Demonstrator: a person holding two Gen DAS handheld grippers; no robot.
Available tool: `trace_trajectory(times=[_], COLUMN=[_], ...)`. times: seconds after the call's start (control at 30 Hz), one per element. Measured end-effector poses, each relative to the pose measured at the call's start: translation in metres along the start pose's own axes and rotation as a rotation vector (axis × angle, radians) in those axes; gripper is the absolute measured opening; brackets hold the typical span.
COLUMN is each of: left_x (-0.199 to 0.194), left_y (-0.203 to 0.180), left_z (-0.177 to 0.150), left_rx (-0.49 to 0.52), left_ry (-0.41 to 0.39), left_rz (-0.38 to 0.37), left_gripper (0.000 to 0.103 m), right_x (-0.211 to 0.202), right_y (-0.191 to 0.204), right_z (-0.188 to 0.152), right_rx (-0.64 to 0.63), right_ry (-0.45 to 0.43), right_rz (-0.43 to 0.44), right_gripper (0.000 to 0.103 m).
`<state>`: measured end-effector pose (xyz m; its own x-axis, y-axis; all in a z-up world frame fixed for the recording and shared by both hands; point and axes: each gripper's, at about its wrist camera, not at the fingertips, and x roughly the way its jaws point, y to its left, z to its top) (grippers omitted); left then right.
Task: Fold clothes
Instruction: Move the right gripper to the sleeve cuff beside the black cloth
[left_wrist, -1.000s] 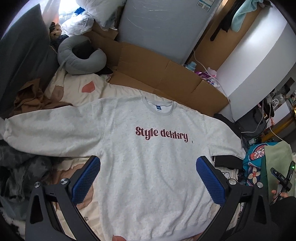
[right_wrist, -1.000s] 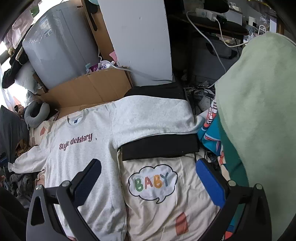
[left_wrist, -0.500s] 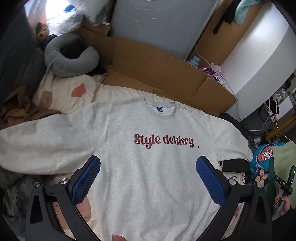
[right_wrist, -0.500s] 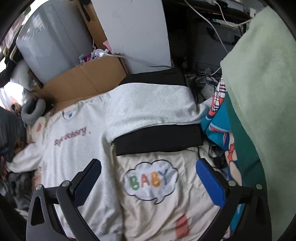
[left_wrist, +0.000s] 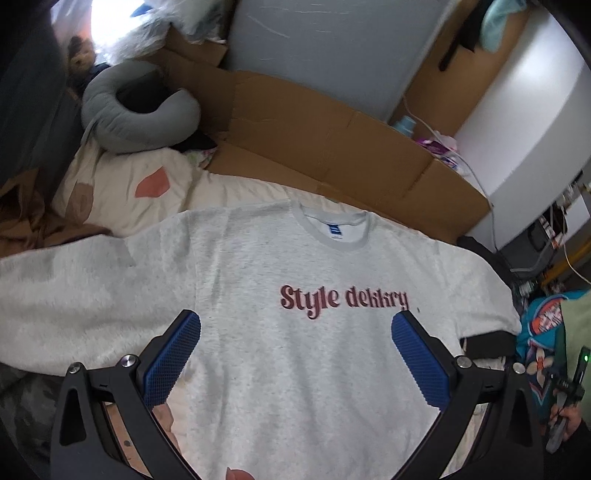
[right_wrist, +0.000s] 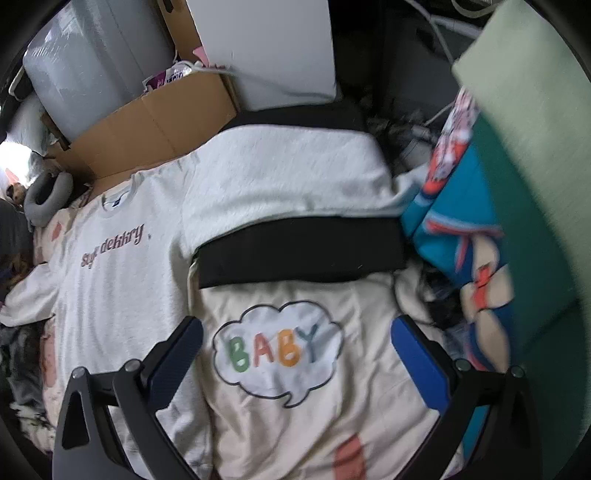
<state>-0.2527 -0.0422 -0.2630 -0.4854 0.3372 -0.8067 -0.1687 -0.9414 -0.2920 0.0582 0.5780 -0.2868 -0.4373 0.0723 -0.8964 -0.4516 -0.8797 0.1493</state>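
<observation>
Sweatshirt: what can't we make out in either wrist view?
- Sweatshirt hem: left wrist view, cut off by the bottom edge and left gripper.
- Its far cuff: right wrist view, hidden beyond the teal blanket.
- Blue neck label: too small to read.

A flattened cardboard box (left_wrist: 332, 147) lies beyond the cream bedsheet (right_wrist: 325, 424), whose cloud patch (right_wrist: 277, 350) reads "BABY". A grey neck pillow (left_wrist: 136, 118) rests near the box. A black folded cloth (right_wrist: 299, 251) lies beside a teal patterned fabric (right_wrist: 461, 221).
</observation>
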Motion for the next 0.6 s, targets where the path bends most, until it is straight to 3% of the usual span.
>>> trace_trajectory(times=[0.07,0.2,0.6], left_x=[0.006,0.018,0.094], left_y=[0.000,-0.005,-0.034], left_z=[-0.004,-0.012,-0.023], left_rx=[0.014,0.030,0.002], left_ry=[-0.006,-0.022,0.030], left_rz=[0.029,0.040,-0.041], left_gripper=[0.103,0.103,0.103], right_x=[0.012,0.035,0.095], right_y=[-0.001,0.001,-0.013], right_z=[-0.002,-0.001,0.045], right_rx=[0.015,0.038,0.184], right_ry=[0.012,0.027,-0.069], right_rz=[0.023,0.060,0.115], right_gripper=[0.096,0.064,0.061])
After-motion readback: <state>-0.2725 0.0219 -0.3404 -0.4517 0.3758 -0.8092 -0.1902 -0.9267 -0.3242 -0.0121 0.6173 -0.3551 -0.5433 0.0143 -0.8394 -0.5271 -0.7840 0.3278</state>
